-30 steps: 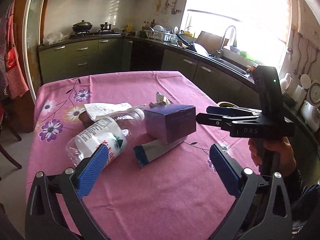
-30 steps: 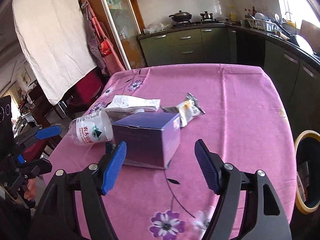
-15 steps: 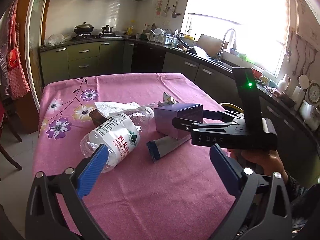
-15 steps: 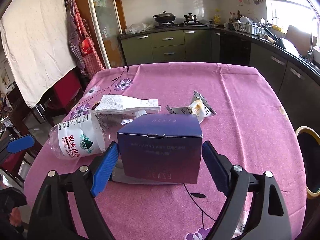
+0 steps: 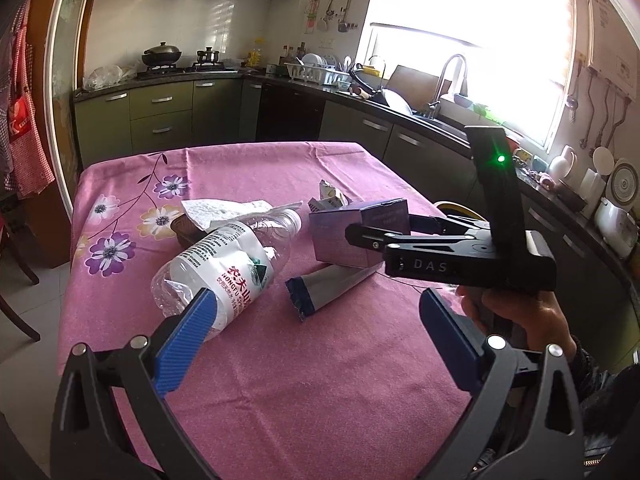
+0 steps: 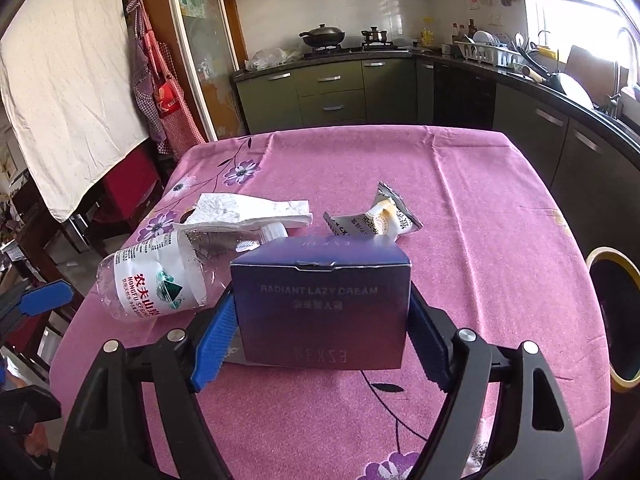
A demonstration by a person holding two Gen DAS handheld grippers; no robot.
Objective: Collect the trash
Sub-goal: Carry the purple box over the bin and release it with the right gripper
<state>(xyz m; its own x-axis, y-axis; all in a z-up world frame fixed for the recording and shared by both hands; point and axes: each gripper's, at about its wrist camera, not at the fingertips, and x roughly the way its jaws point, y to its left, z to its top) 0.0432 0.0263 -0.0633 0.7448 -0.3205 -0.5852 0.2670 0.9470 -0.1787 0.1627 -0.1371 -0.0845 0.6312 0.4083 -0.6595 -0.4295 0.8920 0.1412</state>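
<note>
A purple box (image 6: 320,312) stands on the pink tablecloth (image 6: 460,208). My right gripper (image 6: 320,298) straddles it, its jaws closing, and both blue pads lie against the box's sides. In the left wrist view the box (image 5: 340,240) shows behind that gripper's black jaw. Left of it lies a crushed plastic bottle (image 5: 224,268) (image 6: 152,284), with a white tissue (image 6: 248,210) behind and a torn sachet (image 6: 376,218) beyond. A grey pouch (image 5: 332,284) lies partly under the box. My left gripper (image 5: 316,340) hangs open near the table's front edge, nothing between its fingers.
A dark bin with a yellow rim (image 6: 608,255) stands on the floor off the table's right side. Green kitchen cabinets (image 6: 332,92) and a counter with a sink run behind and to the right. A chair (image 5: 16,304) stands left of the table.
My right gripper has moved forward until the purple box sits between its jaws, and the pads have come in onto its sides. The left gripper has barely shifted.
</note>
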